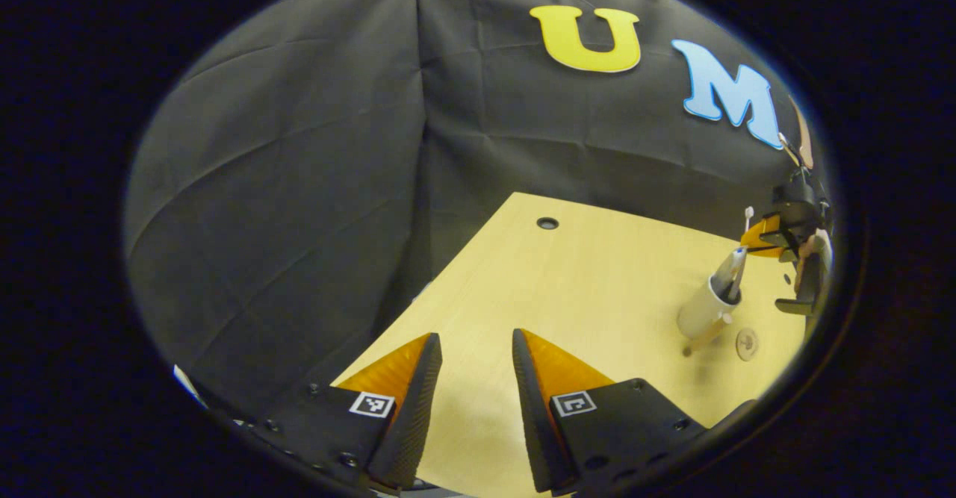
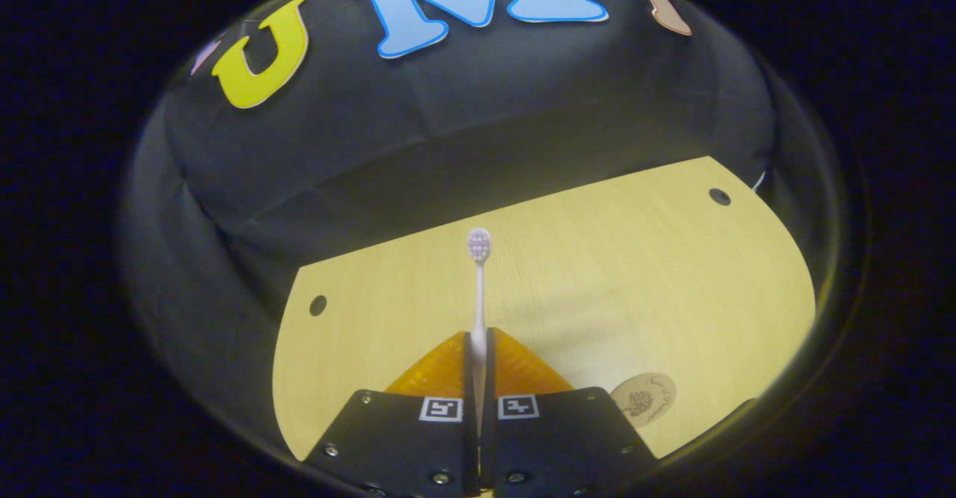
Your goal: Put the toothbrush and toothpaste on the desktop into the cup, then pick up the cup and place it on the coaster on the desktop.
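A pale wooden desktop (image 1: 567, 274) fills the booth floor of both views, backed by black cloth wall (image 1: 299, 147); two round cable holes show in the right gripper view, one at the far left (image 2: 318, 304) and one at the far right (image 2: 719, 196).

In the left gripper view the left gripper (image 1: 478, 349) hangs over the near desktop with its fingers spread apart and nothing between them. Far to the right stands one white cup (image 1: 702, 310) with one toothpaste tube (image 1: 728, 266) leaning inside it, and one round coaster (image 1: 747, 343) lies just beside it.

The right gripper (image 2: 478, 341) is pressed together on the one toothbrush (image 2: 479, 289), which stands upright, bristles up, above the desktop. The coaster (image 2: 644, 399) lies near right.
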Demonstrator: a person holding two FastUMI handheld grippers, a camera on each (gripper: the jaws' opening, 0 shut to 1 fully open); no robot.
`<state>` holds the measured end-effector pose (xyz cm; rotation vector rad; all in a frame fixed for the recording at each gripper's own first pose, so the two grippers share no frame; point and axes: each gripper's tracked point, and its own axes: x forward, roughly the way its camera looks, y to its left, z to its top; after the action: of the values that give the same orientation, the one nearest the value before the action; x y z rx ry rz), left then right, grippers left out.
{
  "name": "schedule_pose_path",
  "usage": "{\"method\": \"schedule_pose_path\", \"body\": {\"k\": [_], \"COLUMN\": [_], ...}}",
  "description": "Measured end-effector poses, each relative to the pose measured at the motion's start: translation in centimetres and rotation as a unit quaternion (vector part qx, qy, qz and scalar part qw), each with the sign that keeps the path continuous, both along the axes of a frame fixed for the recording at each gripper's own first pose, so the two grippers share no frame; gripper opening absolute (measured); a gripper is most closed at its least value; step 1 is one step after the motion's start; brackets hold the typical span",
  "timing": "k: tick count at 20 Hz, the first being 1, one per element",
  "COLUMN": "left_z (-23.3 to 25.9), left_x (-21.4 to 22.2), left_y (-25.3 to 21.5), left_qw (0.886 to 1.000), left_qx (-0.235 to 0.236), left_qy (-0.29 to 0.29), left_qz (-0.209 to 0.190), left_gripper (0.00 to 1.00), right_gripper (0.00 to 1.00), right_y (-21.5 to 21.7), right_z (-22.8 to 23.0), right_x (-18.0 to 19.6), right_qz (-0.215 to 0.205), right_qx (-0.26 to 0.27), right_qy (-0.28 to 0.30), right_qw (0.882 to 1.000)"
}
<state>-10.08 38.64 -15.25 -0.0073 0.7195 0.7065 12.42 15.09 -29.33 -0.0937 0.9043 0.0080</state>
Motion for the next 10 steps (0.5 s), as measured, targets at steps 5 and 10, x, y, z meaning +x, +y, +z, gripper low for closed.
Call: {"method": "schedule_pose_path", "body": {"k": [5,10], "left_z": [-0.4,-1.5], "left_x": [-0.8,2.2], "left_y": [-0.1,-3.1], "left_qw": [1.0,0.999], "left_qx": [-0.002,-0.013], "left_qy": [0.013,0.016], "left_qz": [0.009,-0.026], "left_gripper": [0.63,0.62], "right_gripper": [0.03,0.05], "right_y": [0.9,0.2], "right_z": [0.3,0.5], "right_x": [-0.7,-2.7], "right_qz": [0.043,0.04], "right_qx": [-0.006,0.006], "right_qy": [-0.067,-0.08], "right_qw": [0.997,0.996]}}
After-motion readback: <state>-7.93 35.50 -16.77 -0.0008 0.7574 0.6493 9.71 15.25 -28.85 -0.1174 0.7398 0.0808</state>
